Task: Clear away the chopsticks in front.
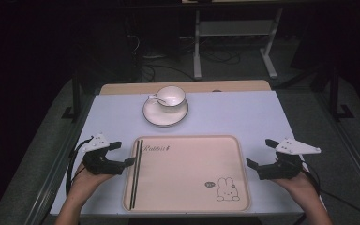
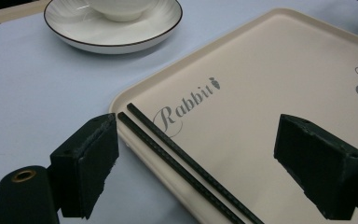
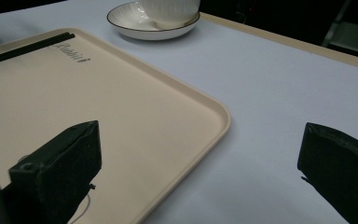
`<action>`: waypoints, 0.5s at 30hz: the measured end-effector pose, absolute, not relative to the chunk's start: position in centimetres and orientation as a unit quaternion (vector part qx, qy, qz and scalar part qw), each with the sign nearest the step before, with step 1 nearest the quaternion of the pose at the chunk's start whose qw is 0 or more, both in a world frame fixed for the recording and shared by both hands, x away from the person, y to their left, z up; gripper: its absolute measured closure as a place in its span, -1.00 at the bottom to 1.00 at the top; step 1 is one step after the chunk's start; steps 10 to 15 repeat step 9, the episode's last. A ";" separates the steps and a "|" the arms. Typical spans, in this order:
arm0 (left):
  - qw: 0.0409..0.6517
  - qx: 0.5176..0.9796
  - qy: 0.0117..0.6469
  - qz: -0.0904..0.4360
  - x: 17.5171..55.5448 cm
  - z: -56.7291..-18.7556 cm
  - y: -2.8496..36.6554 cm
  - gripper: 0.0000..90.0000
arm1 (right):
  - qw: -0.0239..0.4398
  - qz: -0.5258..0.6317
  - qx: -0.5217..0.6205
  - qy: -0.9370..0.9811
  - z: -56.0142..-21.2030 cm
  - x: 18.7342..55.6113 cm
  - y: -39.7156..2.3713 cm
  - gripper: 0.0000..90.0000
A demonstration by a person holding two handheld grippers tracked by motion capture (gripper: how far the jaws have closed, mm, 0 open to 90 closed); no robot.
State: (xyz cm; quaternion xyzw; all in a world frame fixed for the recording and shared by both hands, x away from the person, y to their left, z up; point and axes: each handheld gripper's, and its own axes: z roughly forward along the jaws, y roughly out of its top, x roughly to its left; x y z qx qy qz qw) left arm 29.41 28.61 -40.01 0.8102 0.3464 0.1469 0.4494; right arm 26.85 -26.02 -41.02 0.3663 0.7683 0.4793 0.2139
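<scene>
A pair of black chopsticks (image 1: 136, 172) is lying side by side along the left inner edge of the cream tray (image 1: 187, 206), running from its near-left corner up toward the word "Rabbit" printed at its far-left corner. The left gripper (image 1: 127, 153) is sitting just left of the tray, with its tips hanging at the tray's left rim close beside the chopsticks; its jaws are standing wide apart with nothing between the pads, and in the left gripper view the chopsticks (image 2: 182, 165) are lying free on the tray (image 2: 270, 79), crossing the gap below the jaws without touching either pad. The right gripper (image 1: 258, 152) is resting off the tray's right edge over the pale blue table (image 1: 243, 112), its jaws likewise gaping and holding nothing; in the right gripper view the tray's rounded corner (image 3: 216, 119) is lying between them. Beyond the tray, near the far edge of the table, a white cup (image 1: 171, 97) with a small spoon (image 1: 157, 99) in it is sitting on a dark-rimmed saucer (image 1: 165, 117), well apart from both grippers.
</scene>
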 end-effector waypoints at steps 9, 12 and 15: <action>0.447 0.810 0.352 0.145 29.7 -40.3 28.7 -0.69 | 0.215 0.483 0.364 0.767 -40.9 26.7 -26.1 -1.00; 0.447 0.810 0.352 0.145 29.7 -40.3 28.7 -0.69 | 0.215 0.483 0.364 0.767 -40.9 26.7 -26.1 -1.00; 0.447 0.810 0.352 0.145 29.7 -40.3 28.7 -0.69 | 0.215 0.483 0.364 0.767 -40.9 26.7 -26.1 -1.00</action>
